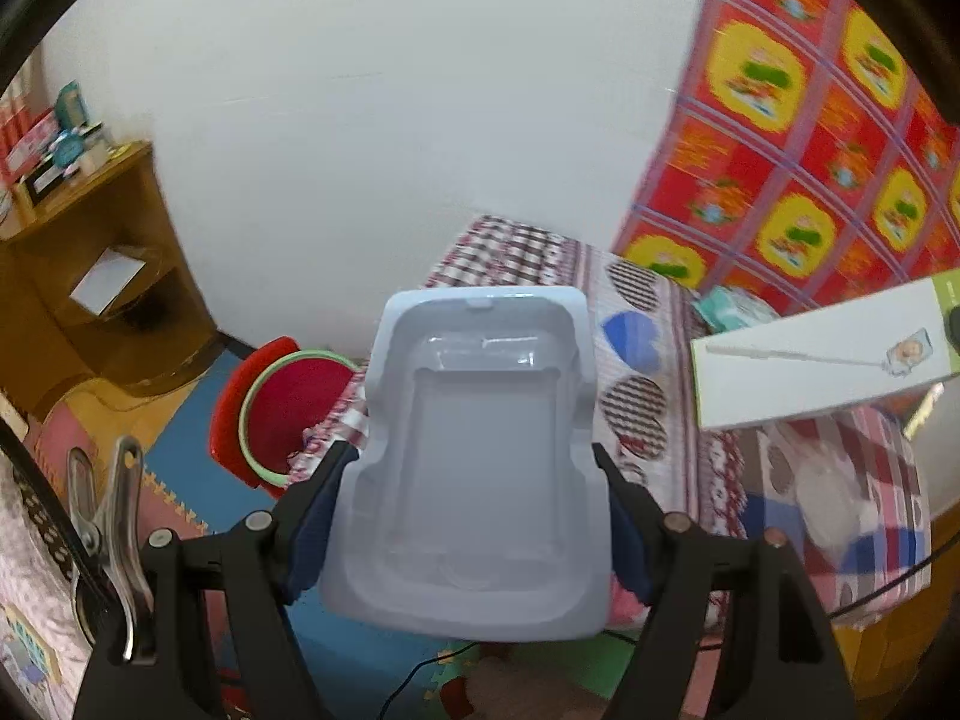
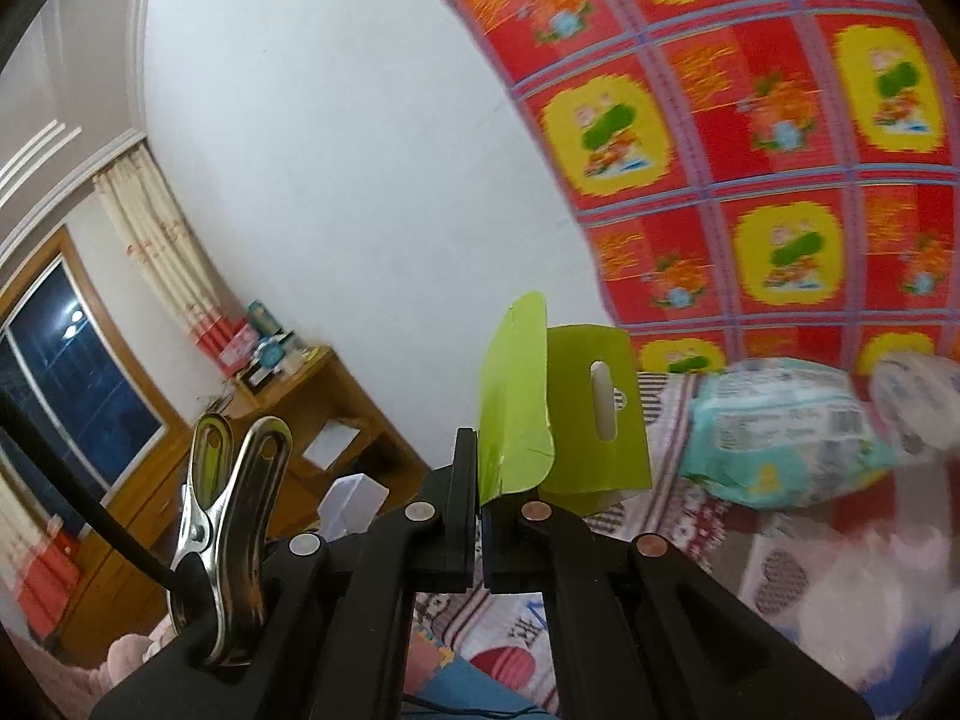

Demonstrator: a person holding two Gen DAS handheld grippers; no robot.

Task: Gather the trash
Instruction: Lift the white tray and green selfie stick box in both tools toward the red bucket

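1. The left gripper has its jaws spread wide and clamped on the two long sides of a clear plastic blister tray — the tray stands nearly upright between the blue pads, its moulded hollow facing the camera.
2. Behind the tray lies a bed under a patterned sheet of checks and round patches.
3. At the right of the left wrist view a white carton with green end hangs in the air above the bed, tilted; a selfie stick is printed on its face.
4. The right gripper has its jaws together, pinching the lime-green flap of that carton; the green hang tab with its slot stands just beside the flap.
5. A red basin with a pale green rim sits on the floor close to the bed's corner, on blue foam mats.
6. A pack of wet wipes lies on the bed, to the right of the green flap.
7. A wooden cabinet stands against the white wall, with boxes crowded on top.
8. A red and yellow printed cloth hangs on the wall above the bed — blurred.
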